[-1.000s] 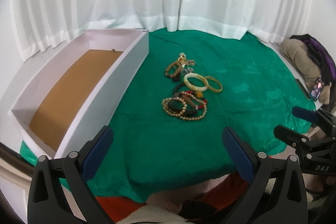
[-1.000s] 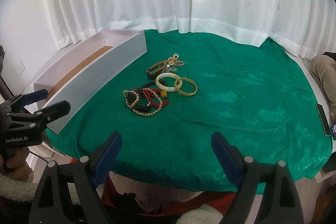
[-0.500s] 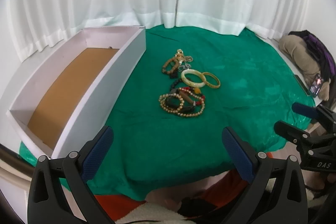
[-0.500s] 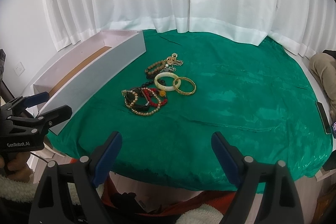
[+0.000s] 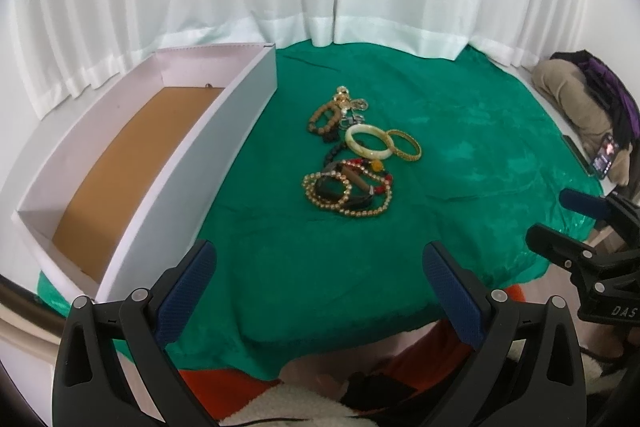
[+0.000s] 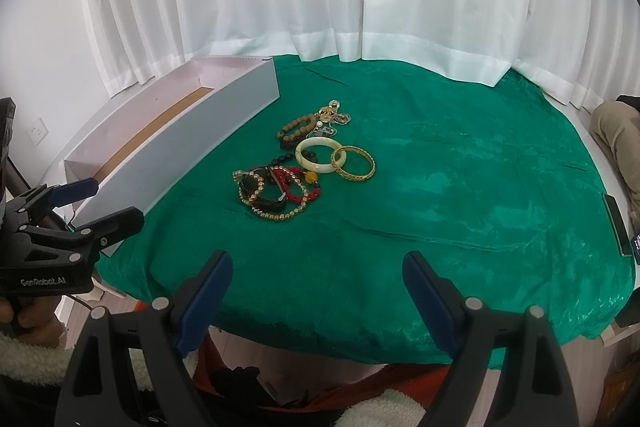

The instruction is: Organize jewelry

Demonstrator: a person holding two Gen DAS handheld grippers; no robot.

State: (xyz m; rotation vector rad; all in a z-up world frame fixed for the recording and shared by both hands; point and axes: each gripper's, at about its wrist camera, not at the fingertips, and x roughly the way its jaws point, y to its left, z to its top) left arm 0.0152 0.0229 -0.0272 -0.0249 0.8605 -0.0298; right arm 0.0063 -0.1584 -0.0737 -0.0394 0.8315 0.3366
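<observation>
Green cloth (image 5: 460,147) carries tangled beads (image 5: 347,190) and stiff, slippery bangles (image 5: 384,146), best pinched by a rim; both tools (image 5: 320,267) (image 6: 318,277) gape empty.

left gripper (image 5: 318,267): black plastic frame showing silver screws, textured blue pads (image 5: 188,289) | right gripper (image 6: 316,281): same black-and-blue build | white "GenRobot.AI" lettering showing on the left one's side | person wearing fluffy cream sleeve (image 6: 20,355), orange clothing (image 5: 224,381)

One white box (image 5: 168,163), one jade bangle (image 5: 367,142), one gold bangle (image 5: 404,145), one wooden-bead bracelet (image 5: 323,118), several tangled beaded bracelets (image 5: 348,191).
</observation>
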